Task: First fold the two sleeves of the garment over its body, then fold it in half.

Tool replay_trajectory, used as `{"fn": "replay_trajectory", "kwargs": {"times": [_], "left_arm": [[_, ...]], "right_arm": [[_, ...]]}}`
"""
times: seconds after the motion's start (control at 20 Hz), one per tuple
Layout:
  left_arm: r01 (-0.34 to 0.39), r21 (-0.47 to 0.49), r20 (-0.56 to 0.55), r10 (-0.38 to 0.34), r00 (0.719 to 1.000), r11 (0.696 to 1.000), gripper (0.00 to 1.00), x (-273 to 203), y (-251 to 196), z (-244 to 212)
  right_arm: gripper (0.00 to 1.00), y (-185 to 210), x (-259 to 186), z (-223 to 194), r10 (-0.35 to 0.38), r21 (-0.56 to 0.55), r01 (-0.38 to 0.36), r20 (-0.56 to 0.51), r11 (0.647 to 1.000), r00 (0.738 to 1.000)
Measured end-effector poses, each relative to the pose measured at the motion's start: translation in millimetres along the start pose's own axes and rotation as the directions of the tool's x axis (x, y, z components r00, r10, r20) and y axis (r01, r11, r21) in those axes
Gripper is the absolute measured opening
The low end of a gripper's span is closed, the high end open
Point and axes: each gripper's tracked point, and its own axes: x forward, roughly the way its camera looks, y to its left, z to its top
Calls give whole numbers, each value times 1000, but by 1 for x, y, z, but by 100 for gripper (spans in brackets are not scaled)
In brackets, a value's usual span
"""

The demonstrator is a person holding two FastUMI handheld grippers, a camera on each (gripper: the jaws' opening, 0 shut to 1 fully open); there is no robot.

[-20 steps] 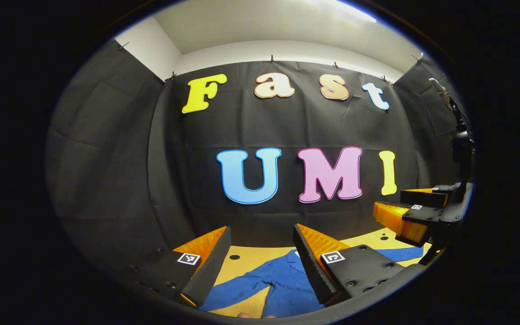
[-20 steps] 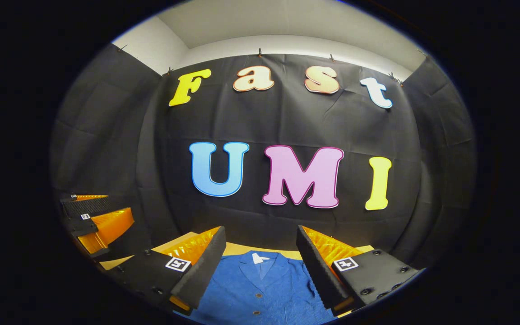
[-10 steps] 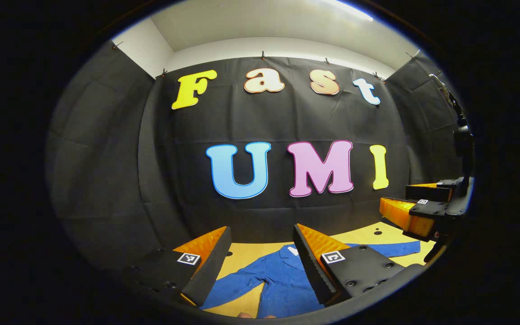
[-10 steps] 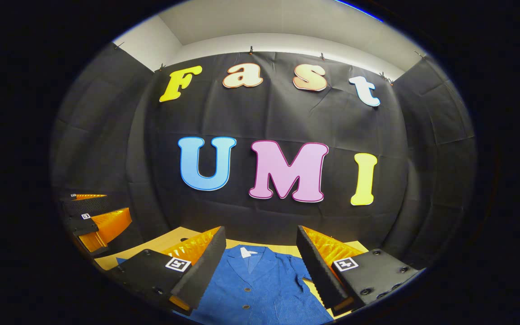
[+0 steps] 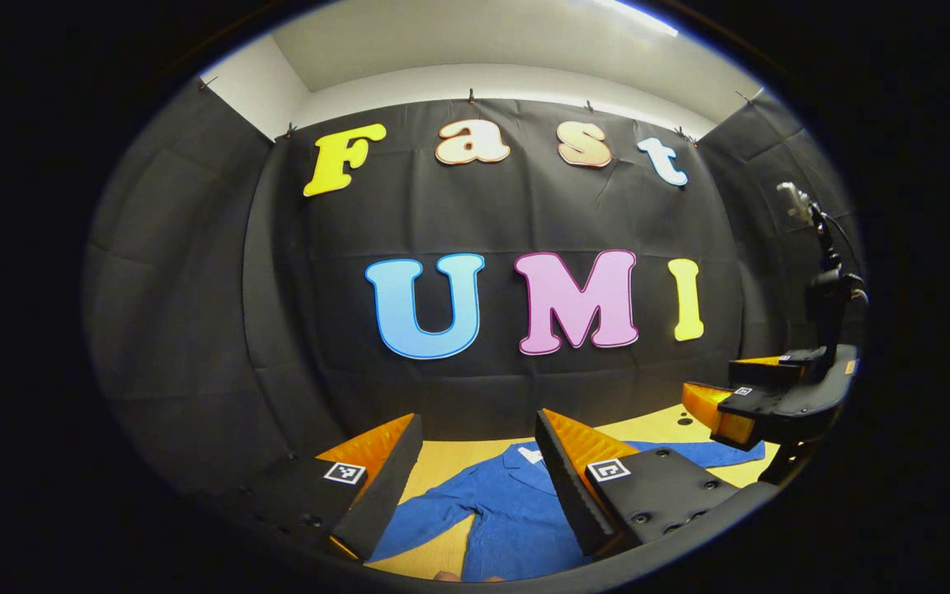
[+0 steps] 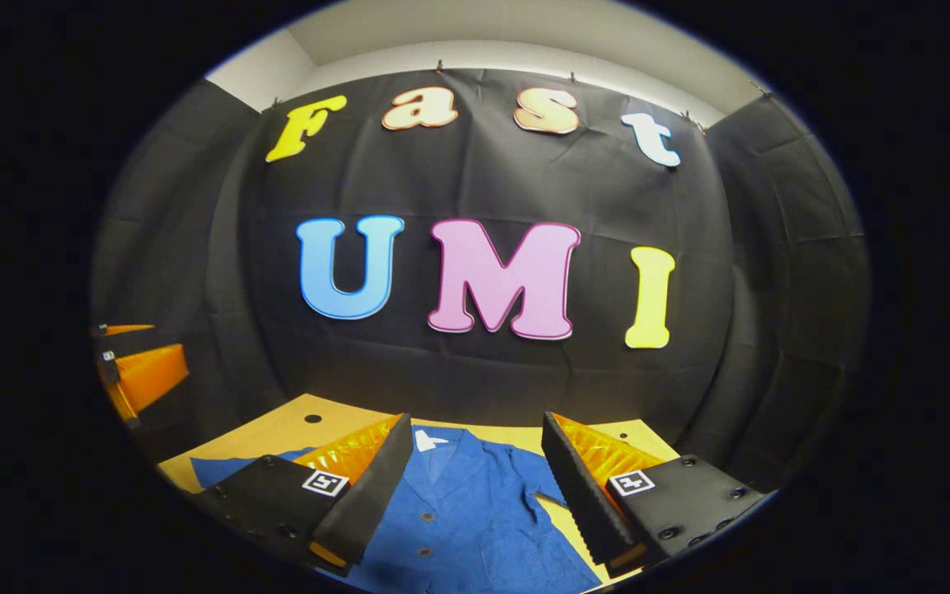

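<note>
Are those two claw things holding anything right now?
Nothing. The left gripper and right gripper are both open above the blue shirt, which lies flat on the table, sleeves spread.

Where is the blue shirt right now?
The blue shirt lies flat on the wooden table, seen between the right tongs in the right gripper view, collar toward the booth wall.

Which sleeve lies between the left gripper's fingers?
The sleeve stretching toward the lower left of the left gripper view, between its open fingers; the other sleeve lies far right, under the right gripper.
</note>
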Motion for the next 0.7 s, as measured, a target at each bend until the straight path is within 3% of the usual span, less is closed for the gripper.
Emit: {"fn": "replay_trajectory", "kwargs": {"times": [0.25,0.3,0.5,0.7], "left_arm": [[-6,3,-31,6,1000,1000,80,13,-15,-9],[-4,5,-38,4,999,1000,80,16,-20,-11],[-4,20,-64,5,998,1000,80,32,-40,-19],[9,35,-101,-5,995,999,80,49,-65,-30]], "right_arm": [[99,-75,42,-52,-129,39,134,-116,990,985],[95,-94,48,-67,-159,41,167,-147,985,976],[99,-173,73,-120,-280,11,292,-247,956,928],[94,-252,88,-181,-397,-25,417,-367,908,842]]}}
